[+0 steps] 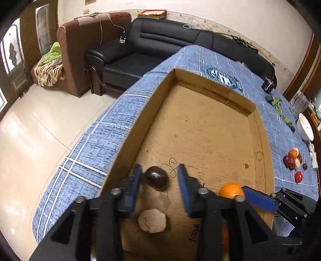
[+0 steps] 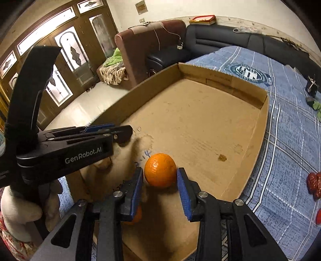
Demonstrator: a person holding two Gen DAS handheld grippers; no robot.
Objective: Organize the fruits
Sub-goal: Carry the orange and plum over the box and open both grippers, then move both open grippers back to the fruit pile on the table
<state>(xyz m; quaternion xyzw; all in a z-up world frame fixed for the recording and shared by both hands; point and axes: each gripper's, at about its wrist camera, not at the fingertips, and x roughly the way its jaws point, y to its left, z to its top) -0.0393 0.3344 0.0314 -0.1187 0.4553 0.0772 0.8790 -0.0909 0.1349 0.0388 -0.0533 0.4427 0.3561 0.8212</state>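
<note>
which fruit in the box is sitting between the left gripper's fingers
The dark purple fruit, lying on the cardboard box floor between the open left gripper fingers. The orange sits between the right gripper fingers instead.

Black leather sofa [image 1: 160,44] along white wall [image 1: 220,12], brown armchair [image 1: 80,50], pale tiled floor [image 1: 40,124], wooden glazed doors [image 2: 66,58]

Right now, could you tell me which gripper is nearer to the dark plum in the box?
Left. The left gripper brackets the dark plum between open fingers. The right gripper sits further right in the cardboard box, around the orange.
</note>
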